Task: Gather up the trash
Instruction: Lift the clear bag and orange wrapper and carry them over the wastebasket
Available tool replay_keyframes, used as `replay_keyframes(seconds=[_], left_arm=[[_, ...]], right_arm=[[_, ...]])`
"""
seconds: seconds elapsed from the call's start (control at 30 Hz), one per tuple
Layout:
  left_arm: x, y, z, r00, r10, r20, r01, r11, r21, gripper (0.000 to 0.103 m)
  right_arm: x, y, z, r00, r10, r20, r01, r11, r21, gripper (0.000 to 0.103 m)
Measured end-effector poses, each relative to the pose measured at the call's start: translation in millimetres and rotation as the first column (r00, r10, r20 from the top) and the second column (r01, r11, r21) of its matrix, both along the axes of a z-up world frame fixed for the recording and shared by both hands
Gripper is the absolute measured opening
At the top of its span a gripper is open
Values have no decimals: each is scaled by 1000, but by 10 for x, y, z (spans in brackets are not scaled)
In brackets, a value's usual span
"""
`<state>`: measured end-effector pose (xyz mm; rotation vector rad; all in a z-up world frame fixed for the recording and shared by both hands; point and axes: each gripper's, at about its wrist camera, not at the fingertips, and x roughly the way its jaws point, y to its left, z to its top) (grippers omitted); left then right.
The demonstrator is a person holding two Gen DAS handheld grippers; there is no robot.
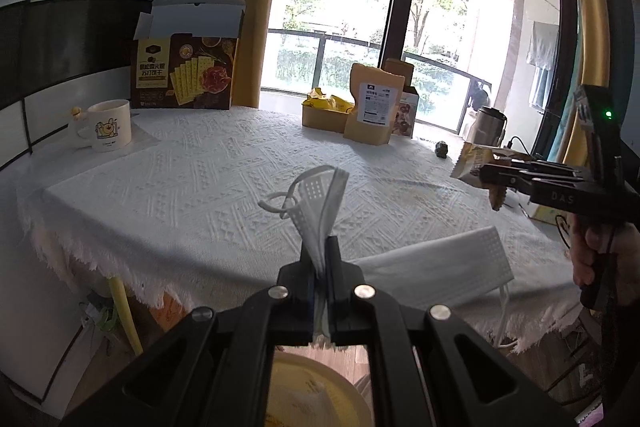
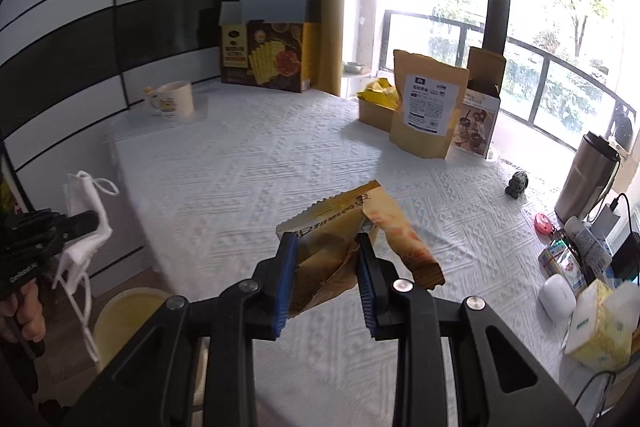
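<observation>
My left gripper (image 1: pixel 323 247) is shut on a crumpled white face mask (image 1: pixel 318 203), held above the table's near edge; the same mask (image 2: pixel 86 219) hangs from that gripper (image 2: pixel 86 221) at the left of the right wrist view. My right gripper (image 2: pixel 328 247) is shut on a torn yellow-brown snack wrapper (image 2: pixel 352 227), lifted over the white tablecloth (image 2: pixel 260 163). In the left wrist view that gripper (image 1: pixel 486 173) holds the wrapper (image 1: pixel 474 163) at the right edge. A second white mask (image 1: pixel 436 263) lies flat on the cloth near the front edge. A round yellow bin (image 2: pixel 124 319) stands below the table edge.
A cracker box (image 1: pixel 186 71) and a mug (image 1: pixel 106 125) stand at the back left. A kraft pouch (image 1: pixel 374 107), a yellow tray (image 1: pixel 324 115) and a small carton stand at the back centre. A steel tumbler (image 2: pixel 592 179), a tissue pack (image 2: pixel 600 327) and small items crowd the right.
</observation>
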<state>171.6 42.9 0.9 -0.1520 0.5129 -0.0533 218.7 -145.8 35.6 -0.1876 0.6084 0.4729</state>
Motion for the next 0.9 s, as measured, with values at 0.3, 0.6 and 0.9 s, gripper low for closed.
replay_keyframes(seconds=[0.3,0.6,0.9], left_arm=[[-396,104,-325,997,13,-76,-12,1000,16,4],[-645,270,-855,971,63,-230,-58,998,28,4],[-594,334,-1315,926,84,-368,-81,996,24,9]], right_arm=[[-784,93,-160,997,75,6,-75,991,114,27],[-1313,542,-437,981,194,-17,-192,977,95,27],[-1416,817,-682,964,253,-78,-246,965,96,28]])
